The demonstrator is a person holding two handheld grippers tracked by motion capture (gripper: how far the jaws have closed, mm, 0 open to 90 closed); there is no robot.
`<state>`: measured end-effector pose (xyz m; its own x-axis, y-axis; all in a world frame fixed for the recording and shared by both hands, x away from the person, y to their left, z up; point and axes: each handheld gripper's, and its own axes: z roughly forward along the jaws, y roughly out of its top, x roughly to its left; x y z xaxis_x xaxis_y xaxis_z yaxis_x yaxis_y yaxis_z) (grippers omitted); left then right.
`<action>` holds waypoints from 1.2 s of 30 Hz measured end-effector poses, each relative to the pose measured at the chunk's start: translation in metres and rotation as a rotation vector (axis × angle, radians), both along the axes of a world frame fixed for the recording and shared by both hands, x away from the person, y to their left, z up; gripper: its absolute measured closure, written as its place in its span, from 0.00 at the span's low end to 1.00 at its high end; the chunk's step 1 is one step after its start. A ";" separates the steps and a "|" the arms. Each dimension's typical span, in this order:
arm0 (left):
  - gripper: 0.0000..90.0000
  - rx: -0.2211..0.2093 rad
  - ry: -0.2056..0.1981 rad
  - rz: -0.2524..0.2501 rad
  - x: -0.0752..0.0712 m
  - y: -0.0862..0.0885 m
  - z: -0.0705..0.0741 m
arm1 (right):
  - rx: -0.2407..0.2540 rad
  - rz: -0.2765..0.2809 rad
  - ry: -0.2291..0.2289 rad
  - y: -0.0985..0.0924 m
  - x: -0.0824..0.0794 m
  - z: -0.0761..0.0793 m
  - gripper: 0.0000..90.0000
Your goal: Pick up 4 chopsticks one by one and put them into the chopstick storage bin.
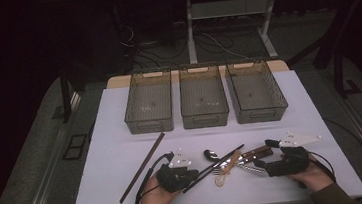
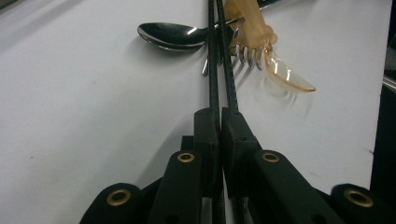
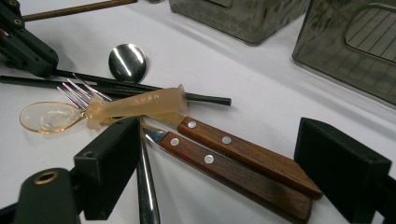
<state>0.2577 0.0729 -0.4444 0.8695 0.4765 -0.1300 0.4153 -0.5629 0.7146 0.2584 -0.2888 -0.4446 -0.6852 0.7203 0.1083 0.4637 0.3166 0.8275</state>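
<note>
Grasp step: left tool (image 2: 218,116) pinches pair of black chopsticks (image 2: 219,56), sticks running ahead over spoon (image 2: 170,35). Right tool (image 3: 233,163) spread, knife handles (image 3: 233,154) between jaws. Next, likely: lift chopsticks clear, carry to bin (image 1: 149,102).

My jaws pinch two thin black chopsticks (image 2: 219,56), side by side, running level across the bench over the metal spoon's (image 2: 170,35) handle.

Beyond my reach, three grey mesh bins (image 1: 203,102) stand side by side at the table's (image 1: 113,153) far edge. A single brown stick (image 1: 142,167) lies diagonally at left, well apart from the cutlery.
</note>
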 end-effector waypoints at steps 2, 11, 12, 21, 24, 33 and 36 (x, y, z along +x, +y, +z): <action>0.95 0.009 -0.008 -0.010 0.001 0.002 0.002 | 0.000 -0.001 -0.002 0.000 0.000 0.000 0.16; 0.95 -0.024 -0.005 -0.013 0.003 0.009 0.009 | 0.003 -0.002 0.000 0.000 0.000 0.000 0.16; 0.95 -0.030 -0.007 -0.012 0.003 0.010 0.010 | 0.003 -0.001 -0.003 0.000 0.000 0.000 0.16; 0.95 -0.072 -0.009 -0.014 0.004 0.016 0.016 | 0.003 0.001 -0.007 0.000 0.000 0.001 0.16; 0.95 -0.084 -0.011 -0.014 0.005 0.019 0.018 | 0.006 0.002 -0.006 0.000 0.000 0.001 0.16; 0.95 -0.114 -0.020 -0.022 0.009 0.028 0.026 | 0.025 0.006 -0.002 0.000 0.000 0.001 0.16; 0.95 -0.124 -0.027 -0.021 0.012 0.033 0.030 | 0.033 0.007 0.001 0.001 0.000 0.000 0.16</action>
